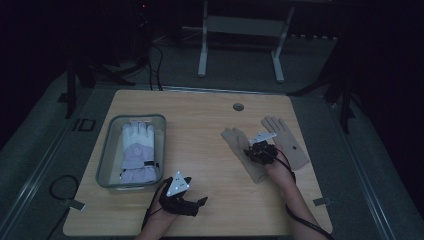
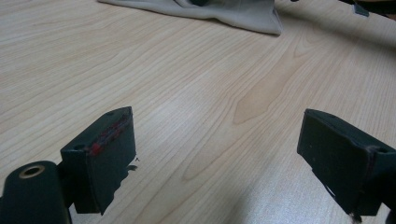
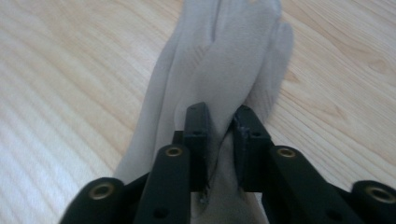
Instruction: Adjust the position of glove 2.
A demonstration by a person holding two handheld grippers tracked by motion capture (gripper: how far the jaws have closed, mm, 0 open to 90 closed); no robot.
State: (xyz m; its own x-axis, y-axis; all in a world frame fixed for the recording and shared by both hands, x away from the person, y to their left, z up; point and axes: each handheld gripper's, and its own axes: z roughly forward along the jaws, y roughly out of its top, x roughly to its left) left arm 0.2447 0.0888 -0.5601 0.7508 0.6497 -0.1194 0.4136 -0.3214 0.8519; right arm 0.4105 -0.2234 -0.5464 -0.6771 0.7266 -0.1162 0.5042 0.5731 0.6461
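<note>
Beige gloves, two on the wooden table [image 1: 200, 115]: right gripper [image 3: 219, 122] pinches a fold of the near beige glove [image 1: 240, 145]; the second beige glove [image 1: 287, 140] lies beside. Left gripper [image 2: 217, 154] hovers wide, holding nothing. One white ski glove [image 1: 137, 150] fills the one clear bin [image 1: 107, 145].

Two beige fabric gloves are located on the right half of the wooden table [image 1: 200, 120]. The left beige glove [image 1: 245, 150] is laid flat on the table surface, with its fingers directed toward the far table edge and its cuff toward the near edge. A fold of its fabric [image 3: 219, 84] is raised off the table surface and pinched into a ridge along the glove's length. The right beige glove [image 1: 287, 140] is laid flat just beside the first, nearer the right table edge, fingers spread and directed toward the far edge. A small dark mark is visible on its palm area.
</note>
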